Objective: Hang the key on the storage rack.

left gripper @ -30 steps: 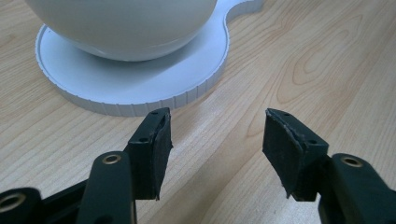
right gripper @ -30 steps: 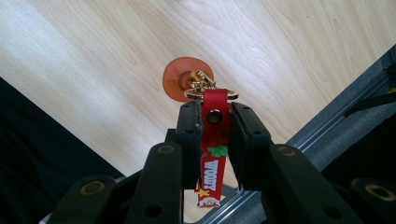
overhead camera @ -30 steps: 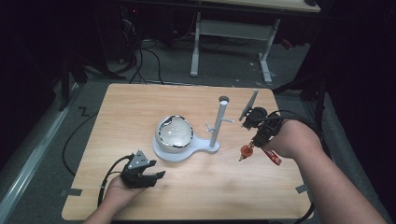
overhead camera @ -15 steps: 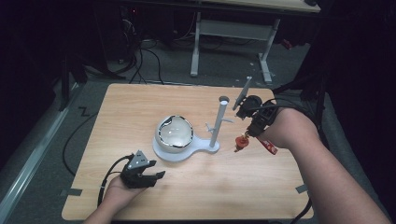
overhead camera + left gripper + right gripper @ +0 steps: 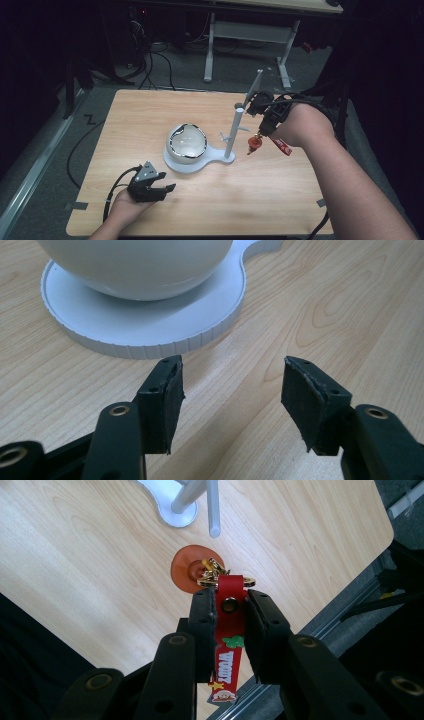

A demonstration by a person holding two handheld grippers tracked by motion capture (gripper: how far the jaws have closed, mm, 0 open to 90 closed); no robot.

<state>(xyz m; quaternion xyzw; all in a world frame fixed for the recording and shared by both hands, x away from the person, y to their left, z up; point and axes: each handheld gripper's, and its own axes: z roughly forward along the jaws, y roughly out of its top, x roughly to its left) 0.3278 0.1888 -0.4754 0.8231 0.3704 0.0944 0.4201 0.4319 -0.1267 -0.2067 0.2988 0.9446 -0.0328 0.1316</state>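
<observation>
The table (image 5: 150,125) is my whole stage, pale wood, with the white stand (image 5: 227,159) in the middle: a round base carrying a glossy bowl (image 5: 186,143), and a slim post (image 5: 233,132) with short pegs rising from its tab. My left gripper (image 5: 167,188) rests low near the front edge, jaws apart and empty, pointed at the base. My right gripper (image 5: 230,605) is up in the air just right of the post, clamped on the red strap (image 5: 229,630) of a keychain, so it hangs clear of the table with its gold clasp (image 5: 215,575) and orange disc (image 5: 192,570) dangling below. Hanging it on a peg (image 5: 243,129) looks like the job. The risk I see: the clasp swings freely, so it could miss the peg or knock the thin post. The strap grip is narrow, too; a snag could pull it loose.
</observation>
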